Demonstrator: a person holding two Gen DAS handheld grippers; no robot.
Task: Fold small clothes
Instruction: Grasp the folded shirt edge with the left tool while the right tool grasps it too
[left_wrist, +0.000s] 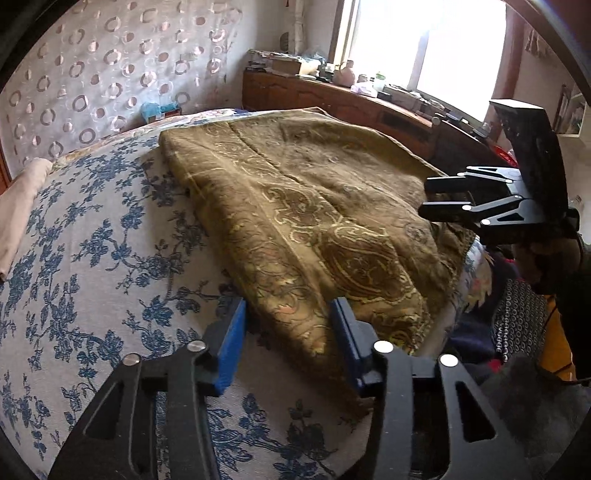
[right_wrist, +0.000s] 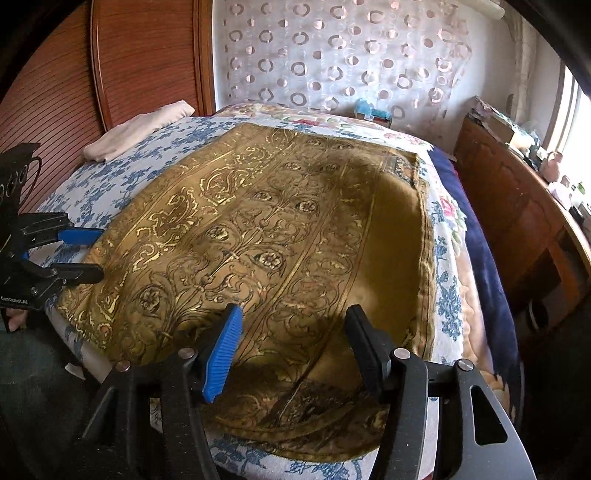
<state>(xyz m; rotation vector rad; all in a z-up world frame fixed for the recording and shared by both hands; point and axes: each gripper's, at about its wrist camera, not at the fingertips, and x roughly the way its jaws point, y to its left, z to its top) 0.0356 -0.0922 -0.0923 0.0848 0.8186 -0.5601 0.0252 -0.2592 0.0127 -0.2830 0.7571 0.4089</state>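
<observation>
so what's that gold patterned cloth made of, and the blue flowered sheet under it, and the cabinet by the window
Gold-brown paisley cloth: looks like a thick woven or velvety textile; metallic-looking threads catch the light and its edges are hemmed. Blue-and-white floral sheet: probably plain matte cotton, with a fine visible weave and no shine. Reddish-brown cabinet: seems to be varnished wood, with carved panels and a slight gloss.

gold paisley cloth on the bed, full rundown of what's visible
The gold paisley cloth is an olive-gold woven piece with paisley and floral scrollwork in stripes and a hemmed edge. It lies spread nearly flat, slightly rumpled, on the blue-flowered bedcover. The left tool straddles its near corner, pads not visibly pressing. The right tool hovers open over the near edge.
</observation>
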